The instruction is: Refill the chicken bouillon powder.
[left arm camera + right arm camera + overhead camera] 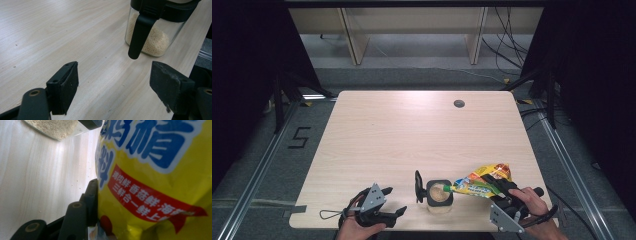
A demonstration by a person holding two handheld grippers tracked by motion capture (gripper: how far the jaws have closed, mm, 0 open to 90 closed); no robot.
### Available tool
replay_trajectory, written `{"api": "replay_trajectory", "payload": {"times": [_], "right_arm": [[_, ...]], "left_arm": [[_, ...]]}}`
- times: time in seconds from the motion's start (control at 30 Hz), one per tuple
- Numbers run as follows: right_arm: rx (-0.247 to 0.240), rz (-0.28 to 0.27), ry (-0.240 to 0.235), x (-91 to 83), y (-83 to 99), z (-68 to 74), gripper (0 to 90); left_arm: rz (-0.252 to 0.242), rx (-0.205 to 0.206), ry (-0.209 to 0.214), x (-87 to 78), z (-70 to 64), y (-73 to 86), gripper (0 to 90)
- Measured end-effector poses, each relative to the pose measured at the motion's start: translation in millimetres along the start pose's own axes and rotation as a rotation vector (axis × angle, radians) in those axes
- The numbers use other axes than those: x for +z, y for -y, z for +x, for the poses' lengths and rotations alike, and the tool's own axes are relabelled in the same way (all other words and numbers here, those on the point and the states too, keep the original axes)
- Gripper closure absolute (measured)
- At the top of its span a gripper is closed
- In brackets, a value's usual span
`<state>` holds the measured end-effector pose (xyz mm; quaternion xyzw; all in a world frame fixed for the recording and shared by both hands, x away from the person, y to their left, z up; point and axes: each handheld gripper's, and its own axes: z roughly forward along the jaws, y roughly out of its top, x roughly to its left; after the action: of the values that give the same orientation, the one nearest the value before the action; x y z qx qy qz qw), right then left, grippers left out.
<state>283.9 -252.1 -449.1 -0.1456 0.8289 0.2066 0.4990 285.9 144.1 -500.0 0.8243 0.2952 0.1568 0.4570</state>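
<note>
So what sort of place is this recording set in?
Probably a lab-style recording rig, not a kitchen: a bare wooden table ringed by dark curtains, metal floor rails, loose cables behind. The right gripper tips a seasoning bag over a glass jar.

My table (412,135) is pale wood with a small dark round grommet (459,103) near its far right corner. Beyond it I see light wooden shelving legs (354,42), loose cables (507,47) on grey floor, and a black "5" (299,137) marked at left.

Pale wooden table (412,135), glass jar (439,197) of granules near its front edge.
</note>
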Motion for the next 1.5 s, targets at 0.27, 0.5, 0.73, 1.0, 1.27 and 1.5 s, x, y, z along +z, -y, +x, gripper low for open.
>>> {"api": "replay_trajectory", "payload": {"times": [0.27, 0.5, 0.73, 1.0, 1.27, 1.5], "right_arm": [[0.077, -0.056, -0.045, 3.4, 7.9, 0.5, 61.0], [0.169, -0.111, -0.086, 6.6, 12.1, 2.9, 61.7], [0.279, -0.177, -0.119, 12.5, 22.7, 1.1, 62.3], [0.475, -0.195, -0.156, 15.1, 45.3, 0.7, 62.9], [0.579, -0.216, -0.147, 15.6, 58.7, -1.5, 62.3], [0.620, -0.194, -0.175, 14.0, 63.1, -4.3, 59.6]], "left_arm": [[-0.008, -0.004, 0.004, 0.7, 0.8, -0.1, 22.9], [-0.003, -0.037, 0.003, 1.1, -1.5, 0.6, 22.9], [0.018, 0.012, -0.002, 0.5, 1.1, 0.3, 22.9], [0.009, 0.014, 0.000, 1.3, 1.6, 0.3, 22.9], [0.005, -0.013, -0.002, 0.8, -0.1, 0.9, 22.9], [-0.005, 0.001, 0.000, 0.2, 1.0, 0.2, 23.0]]}}
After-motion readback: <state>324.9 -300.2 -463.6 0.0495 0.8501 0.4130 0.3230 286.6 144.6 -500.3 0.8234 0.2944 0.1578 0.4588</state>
